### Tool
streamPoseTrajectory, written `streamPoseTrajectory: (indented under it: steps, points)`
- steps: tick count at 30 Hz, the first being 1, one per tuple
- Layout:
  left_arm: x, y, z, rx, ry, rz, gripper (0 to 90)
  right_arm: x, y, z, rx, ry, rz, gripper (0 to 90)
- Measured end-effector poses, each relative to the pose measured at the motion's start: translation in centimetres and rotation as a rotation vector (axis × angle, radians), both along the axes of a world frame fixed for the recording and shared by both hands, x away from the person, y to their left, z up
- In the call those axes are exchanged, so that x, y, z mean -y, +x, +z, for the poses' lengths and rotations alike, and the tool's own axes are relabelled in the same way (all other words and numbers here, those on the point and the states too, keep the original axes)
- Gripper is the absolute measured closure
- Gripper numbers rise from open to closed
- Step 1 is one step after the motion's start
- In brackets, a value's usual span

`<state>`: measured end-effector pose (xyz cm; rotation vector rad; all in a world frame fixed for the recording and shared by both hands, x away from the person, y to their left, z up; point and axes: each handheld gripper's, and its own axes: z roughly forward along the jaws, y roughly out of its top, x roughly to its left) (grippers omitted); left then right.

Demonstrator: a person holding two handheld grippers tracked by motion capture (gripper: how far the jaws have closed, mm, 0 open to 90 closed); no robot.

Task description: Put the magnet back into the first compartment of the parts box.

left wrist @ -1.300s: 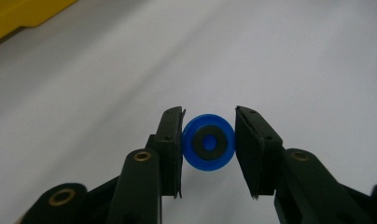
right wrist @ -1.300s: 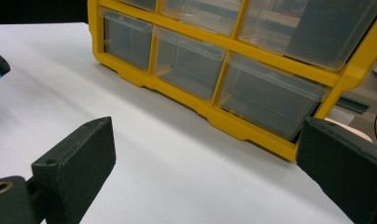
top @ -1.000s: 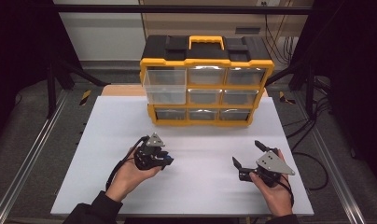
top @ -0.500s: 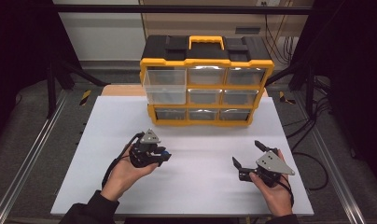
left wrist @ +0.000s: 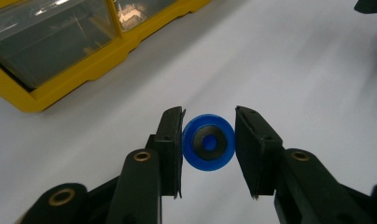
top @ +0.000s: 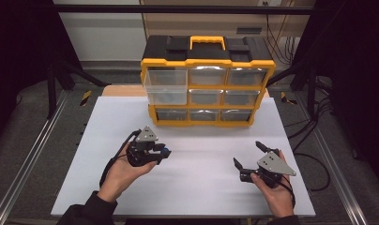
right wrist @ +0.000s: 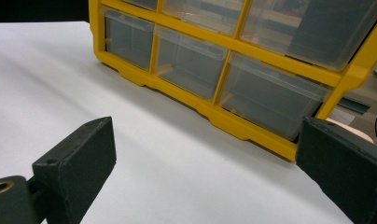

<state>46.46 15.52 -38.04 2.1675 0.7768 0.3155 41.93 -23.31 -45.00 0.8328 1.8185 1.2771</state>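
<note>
A small blue disc point(left wrist: 208, 158) with a dark hub stands on edge between the jaws of my left gripper point(left wrist: 208, 140), which is shut on it. In the high view that gripper point(top: 162, 151) hovers over the white table point(top: 197, 187) at front left, and the blue disc point(top: 165, 151) peeks out at its tip. My right gripper point(top: 246, 153) is at front right, jaws wide open and empty. In the right gripper view the right gripper point(right wrist: 205, 154) faces the yellow drawer organizer point(right wrist: 233, 126).
The yellow and black organizer point(top: 206, 63) with clear drawers stands at the back middle of the table. Its upper-left drawer point(top: 165, 86) is pulled out toward me. Dark frame rails run along both table sides.
My left gripper with the blue disc has drifted slightly left and away from me. The right gripper has stayed put.
</note>
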Motion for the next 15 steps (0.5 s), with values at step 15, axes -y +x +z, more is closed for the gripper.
streamPoseTrajectory:
  steps: [15]
  points:
    - [-0.8,-0.2,1.4,0.046,-0.053,0.007,62.3,-0.1,0.0,0.0,-0.001,-0.012,0.005,5.5]
